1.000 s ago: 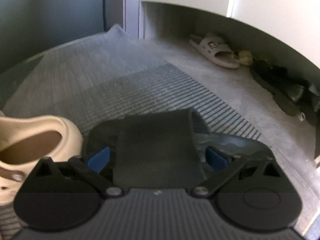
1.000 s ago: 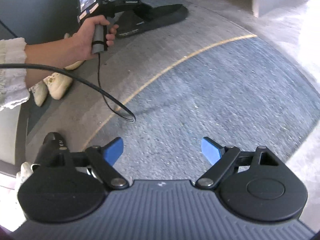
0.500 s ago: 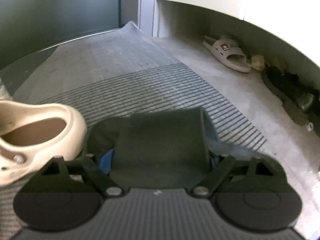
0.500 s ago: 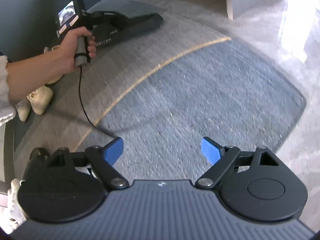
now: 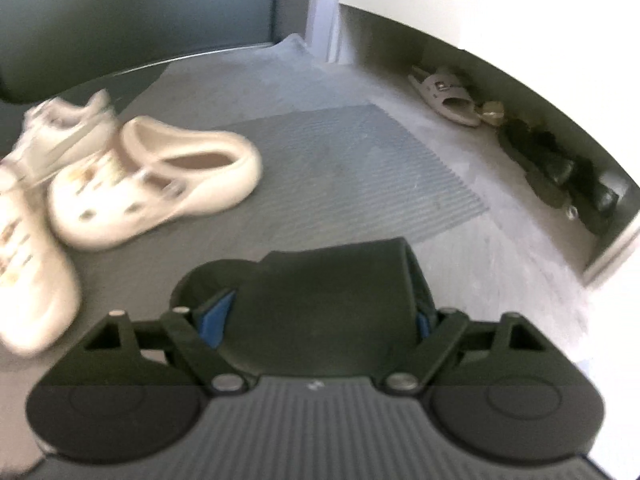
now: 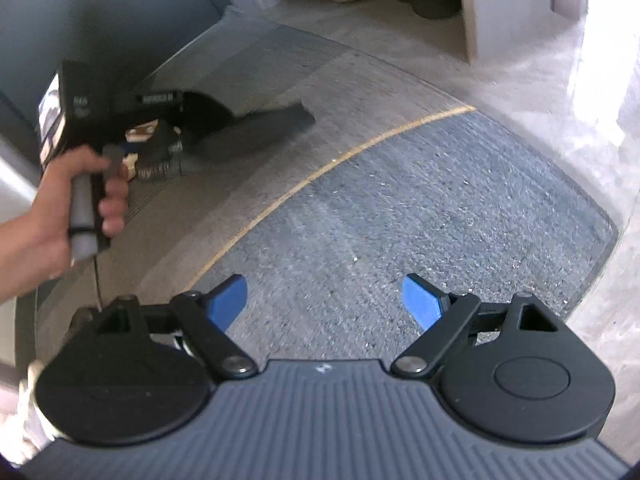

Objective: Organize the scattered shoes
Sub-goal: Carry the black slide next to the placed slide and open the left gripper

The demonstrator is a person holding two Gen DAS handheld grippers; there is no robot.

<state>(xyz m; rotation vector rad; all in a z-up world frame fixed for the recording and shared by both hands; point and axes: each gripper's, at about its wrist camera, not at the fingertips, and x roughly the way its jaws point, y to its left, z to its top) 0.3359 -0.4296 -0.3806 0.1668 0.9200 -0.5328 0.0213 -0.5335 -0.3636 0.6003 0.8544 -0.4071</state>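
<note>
Grey ribbed mat (image 5: 352,168) underfoot, blue carpet (image 6: 420,208) below right gripper (image 6: 324,304). Recess under white cabinet (image 5: 480,8) holds beige slide (image 5: 446,94) and dark shoes (image 5: 556,168). Cream clogs (image 5: 152,184) sit left on mat. Left gripper (image 5: 320,320) clamped on black slipper (image 5: 332,300), carried just above floor. Right gripper's jaws spread wide, empty.
</note>
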